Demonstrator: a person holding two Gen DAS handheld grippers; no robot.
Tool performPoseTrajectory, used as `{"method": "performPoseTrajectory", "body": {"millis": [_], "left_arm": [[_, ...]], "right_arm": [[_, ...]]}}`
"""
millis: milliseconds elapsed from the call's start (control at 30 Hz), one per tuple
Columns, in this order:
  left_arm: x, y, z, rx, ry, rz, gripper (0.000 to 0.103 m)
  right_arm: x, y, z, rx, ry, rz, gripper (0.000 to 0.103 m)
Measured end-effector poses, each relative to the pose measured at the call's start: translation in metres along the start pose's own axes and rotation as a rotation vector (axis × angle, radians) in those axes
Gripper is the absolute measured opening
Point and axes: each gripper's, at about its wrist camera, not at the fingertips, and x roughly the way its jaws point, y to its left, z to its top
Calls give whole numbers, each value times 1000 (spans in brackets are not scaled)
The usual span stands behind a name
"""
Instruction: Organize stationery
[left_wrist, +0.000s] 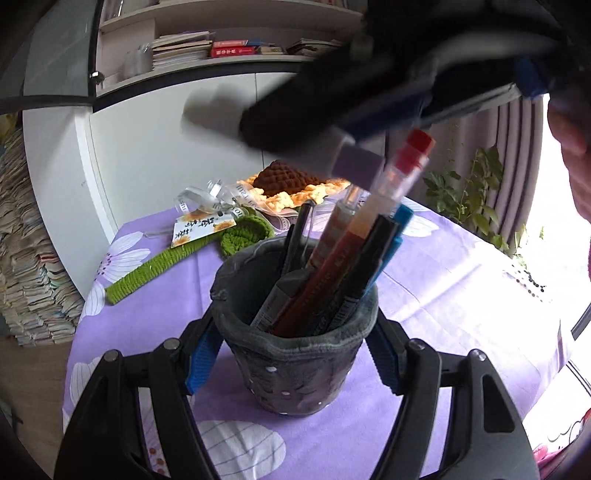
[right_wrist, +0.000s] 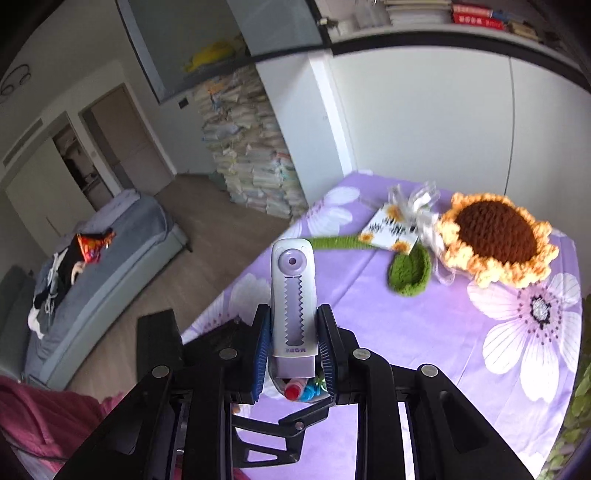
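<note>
A dark grey cup (left_wrist: 295, 373) stands on the purple flowered cloth (left_wrist: 443, 295) with several pens (left_wrist: 332, 280) upright in it, one with a red cap (left_wrist: 415, 147). My left gripper (left_wrist: 293, 325) is shut on the cup, a blue pad (left_wrist: 203, 354) pressed to each side. My right gripper (right_wrist: 293, 314) is shut on a white slide eraser (right_wrist: 293, 291) whose lilac end (left_wrist: 356, 164) hangs just above the pens. In the right wrist view, the pen tops (right_wrist: 295, 391) show right under the eraser.
A crocheted sunflower (right_wrist: 495, 236) with green stem and leaf (right_wrist: 408, 273), a card (right_wrist: 391, 230) and clear ribbon lie at the far side of the table. A leafy plant (left_wrist: 469, 192) stands by the right edge. Stacked papers (right_wrist: 255, 162) rise beyond the left edge.
</note>
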Motion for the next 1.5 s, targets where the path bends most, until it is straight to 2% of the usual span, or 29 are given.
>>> {"method": "performPoseTrajectory", "body": {"millis": [100, 300, 433, 567, 800, 900, 967, 1100, 1167, 1233, 1300, 1367, 1500], "left_arm": [[4, -7, 3, 59, 3, 10, 71], [1, -17, -2, 125, -20, 24, 71], [-1, -21, -3, 140, -26, 40, 71], [-1, -15, -2, 98, -20, 25, 71], [-5, -17, -4, 99, -32, 21, 71], [-9, -16, -4, 94, -57, 9, 71], [-9, -14, -4, 89, -64, 4, 72], [-6, -4, -2, 44, -55, -22, 72], [-5, 2, -2, 18, -48, -33, 72], [-5, 5, -2, 4, -50, -46, 72], [-5, 4, -3, 2, -53, -45, 72], [-5, 3, -3, 9, -52, -38, 72], [-6, 2, -3, -5, -47, -25, 71]], "right_arm": [[11, 0, -6, -39, 51, 8, 26], [7, 12, -8, -157, 167, -53, 26], [9, 22, -1, -226, 309, -74, 26], [13, 29, 16, -272, 455, -113, 26], [49, 53, 28, -403, 782, -126, 26], [67, 58, 27, -427, 849, -155, 26], [78, 57, 26, -423, 864, -186, 26], [94, 58, 23, -413, 856, -198, 26], [90, 56, 25, -391, 817, -196, 26], [77, 56, 29, -344, 740, -179, 26], [54, 54, 32, -291, 630, -181, 31], [25, 49, 30, -244, 492, -205, 43], [-29, 37, 1, -109, 209, -262, 47]]}}
